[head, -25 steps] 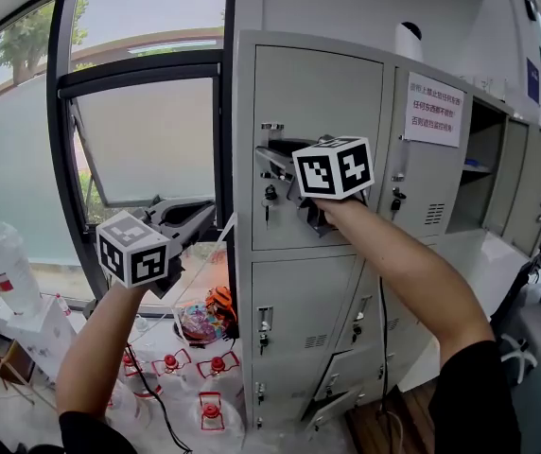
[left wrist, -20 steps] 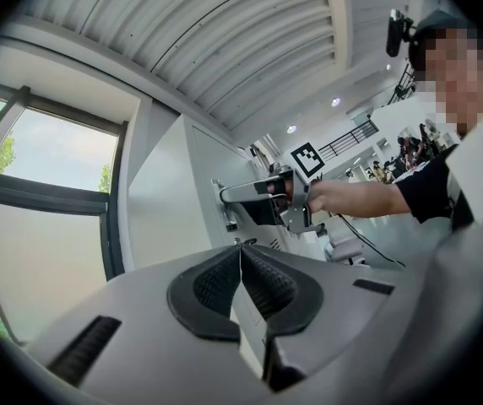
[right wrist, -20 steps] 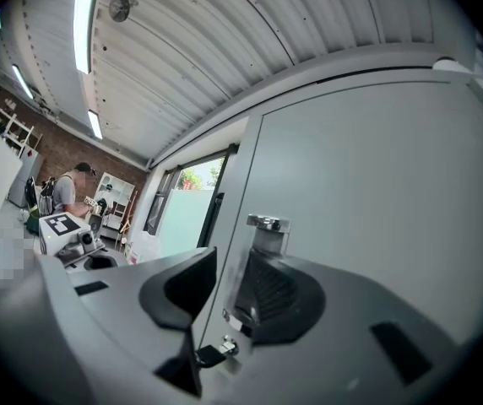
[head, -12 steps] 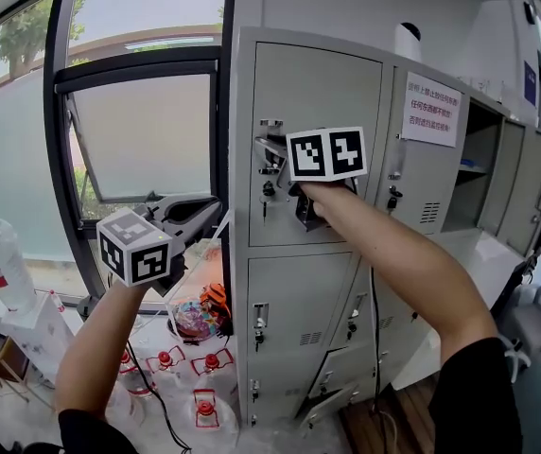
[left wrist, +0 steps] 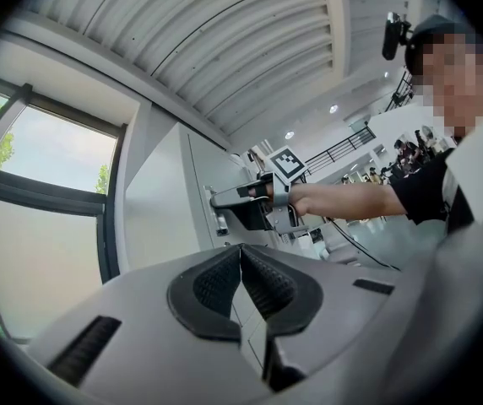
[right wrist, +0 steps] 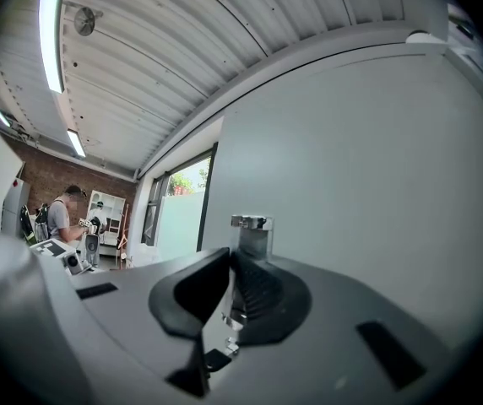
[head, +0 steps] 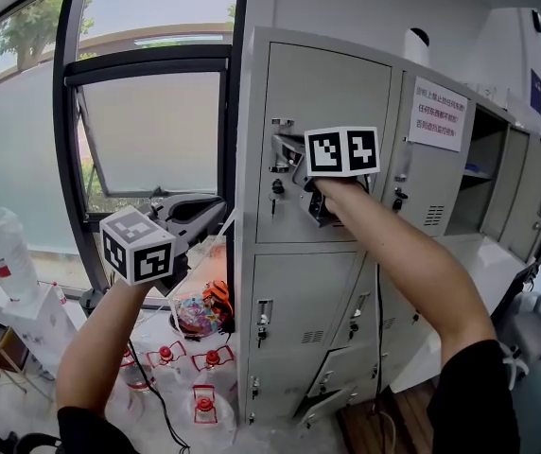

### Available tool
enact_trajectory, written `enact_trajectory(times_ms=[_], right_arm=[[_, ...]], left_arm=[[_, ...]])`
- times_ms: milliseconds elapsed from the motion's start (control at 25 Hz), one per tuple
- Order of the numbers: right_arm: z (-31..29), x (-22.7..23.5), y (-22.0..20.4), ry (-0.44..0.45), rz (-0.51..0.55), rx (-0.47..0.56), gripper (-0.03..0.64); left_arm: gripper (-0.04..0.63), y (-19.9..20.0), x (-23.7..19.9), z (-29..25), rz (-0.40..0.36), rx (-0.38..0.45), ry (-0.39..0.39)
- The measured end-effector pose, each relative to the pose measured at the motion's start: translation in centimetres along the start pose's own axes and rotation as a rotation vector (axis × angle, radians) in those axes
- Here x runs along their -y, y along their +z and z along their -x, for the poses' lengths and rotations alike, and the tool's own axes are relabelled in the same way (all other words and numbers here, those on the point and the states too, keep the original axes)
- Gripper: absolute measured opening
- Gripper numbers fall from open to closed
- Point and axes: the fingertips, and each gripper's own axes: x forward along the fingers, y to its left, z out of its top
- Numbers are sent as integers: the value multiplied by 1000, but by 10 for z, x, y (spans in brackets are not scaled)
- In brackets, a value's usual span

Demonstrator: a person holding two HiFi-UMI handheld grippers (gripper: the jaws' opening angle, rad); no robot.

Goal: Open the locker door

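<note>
Chrome handle pinched, top locker door flush with its frame.
Your right gripper's jaws have just been closing and now press on that handle at the door's left edge. Behind them your wrist sits level and your forearm reaches up from lower right. Your left gripper, jaws together and empty, hangs low beside the window.

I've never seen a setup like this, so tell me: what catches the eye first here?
First, the right gripper at centre: its jaws have just been closing on the metal handle of the top grey locker door. Left of it, the left gripper hovers shut and empty by the window; a notice in red print hangs on the neighbouring door.
</note>
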Motion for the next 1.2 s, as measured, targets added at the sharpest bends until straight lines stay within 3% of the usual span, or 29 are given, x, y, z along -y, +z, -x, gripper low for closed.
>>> enact_trajectory(times_ms=[440, 1200], right_arm=[[18, -14, 2, 116, 4, 29, 28], [84, -38, 7, 414, -11, 65, 28]], left_arm=[[17, 7, 9, 2, -14, -34, 22], [17, 27, 61, -27, -74, -87, 75]])
